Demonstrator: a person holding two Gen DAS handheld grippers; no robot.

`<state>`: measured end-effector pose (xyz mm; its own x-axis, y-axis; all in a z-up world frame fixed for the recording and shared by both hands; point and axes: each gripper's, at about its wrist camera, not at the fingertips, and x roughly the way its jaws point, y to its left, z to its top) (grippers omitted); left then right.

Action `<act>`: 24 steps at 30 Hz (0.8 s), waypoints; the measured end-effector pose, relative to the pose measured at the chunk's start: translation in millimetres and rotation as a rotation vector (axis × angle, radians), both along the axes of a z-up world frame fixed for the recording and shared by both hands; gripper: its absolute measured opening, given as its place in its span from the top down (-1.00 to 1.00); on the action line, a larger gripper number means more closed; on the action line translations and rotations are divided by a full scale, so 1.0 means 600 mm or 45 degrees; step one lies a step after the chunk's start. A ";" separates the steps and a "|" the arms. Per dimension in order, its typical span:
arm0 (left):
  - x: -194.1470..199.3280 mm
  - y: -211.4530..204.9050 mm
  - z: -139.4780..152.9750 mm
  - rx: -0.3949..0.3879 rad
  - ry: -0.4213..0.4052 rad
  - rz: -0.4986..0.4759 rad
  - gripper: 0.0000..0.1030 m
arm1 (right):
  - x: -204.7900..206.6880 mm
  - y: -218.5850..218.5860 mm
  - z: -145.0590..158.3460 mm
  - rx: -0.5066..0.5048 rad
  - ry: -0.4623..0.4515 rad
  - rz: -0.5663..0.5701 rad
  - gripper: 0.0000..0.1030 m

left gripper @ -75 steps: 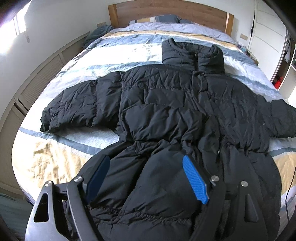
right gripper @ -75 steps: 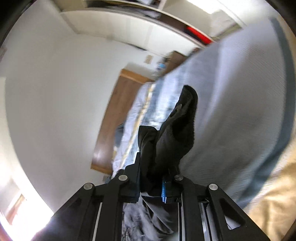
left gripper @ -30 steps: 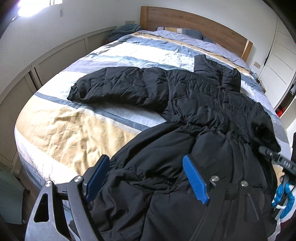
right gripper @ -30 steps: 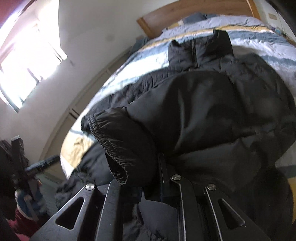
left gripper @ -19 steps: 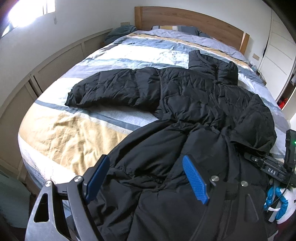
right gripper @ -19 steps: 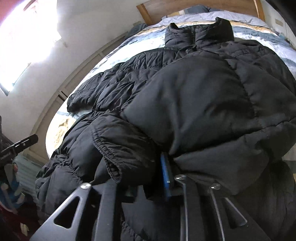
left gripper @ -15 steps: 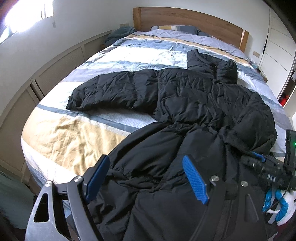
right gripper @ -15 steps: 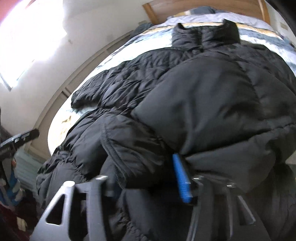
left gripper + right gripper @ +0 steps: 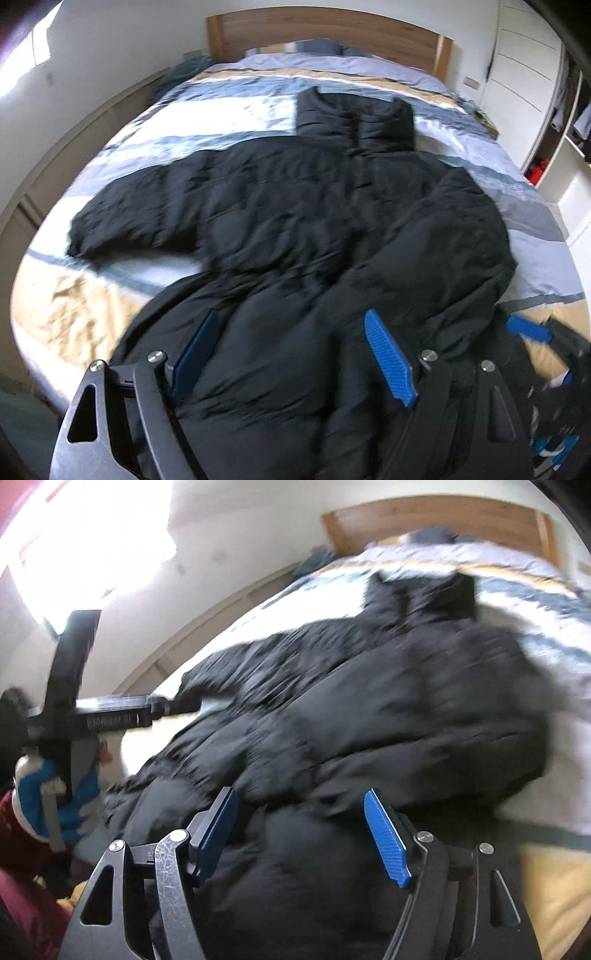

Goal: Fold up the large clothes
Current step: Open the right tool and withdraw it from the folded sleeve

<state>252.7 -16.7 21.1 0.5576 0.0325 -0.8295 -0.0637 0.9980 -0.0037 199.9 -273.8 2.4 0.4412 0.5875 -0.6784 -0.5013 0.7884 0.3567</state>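
Note:
A large black puffer jacket (image 9: 295, 229) lies front up on the striped bed, collar (image 9: 354, 118) toward the headboard. Its left sleeve (image 9: 136, 218) stretches out to the left. Its right sleeve (image 9: 436, 266) lies folded across the body; it also shows in the right wrist view (image 9: 406, 716). My left gripper (image 9: 295, 350) is open and empty above the hem. My right gripper (image 9: 299, 830) is open and empty above the lower jacket (image 9: 295, 886), and one of its blue pads (image 9: 528, 328) shows at the right edge of the left wrist view.
The bed (image 9: 85, 295) has a blue, white and tan striped cover and a wooden headboard (image 9: 325, 33). A low panelled wall (image 9: 55, 162) runs along the left. White wardrobes (image 9: 524, 85) stand on the right. The left gripper's body (image 9: 92, 716) and gloved hand show at left.
My right gripper has opened and let go of the right sleeve, which now lies across the jacket's body. Both cameras have swung; the left gripper stays open.

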 end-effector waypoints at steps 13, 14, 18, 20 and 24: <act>0.192 -0.173 -0.068 0.032 -0.014 -0.184 -0.57 | 0.231 -0.117 -0.014 -0.118 -0.086 -0.334 -0.38; 0.200 -0.174 -0.083 0.035 0.003 -0.189 -0.57 | 0.242 -0.116 -0.028 -0.120 -0.068 -0.336 -0.38; 0.204 -0.163 -0.146 0.035 0.067 -0.186 -0.59 | 0.267 -0.106 -0.093 -0.143 0.005 -0.330 -0.39; 0.201 -0.153 -0.170 -0.016 0.095 -0.184 -0.59 | 0.272 -0.104 -0.126 -0.132 0.048 -0.331 -0.39; 0.202 -0.142 -0.175 -0.063 0.112 -0.180 -0.59 | 0.273 -0.104 -0.152 -0.125 0.078 -0.350 -0.39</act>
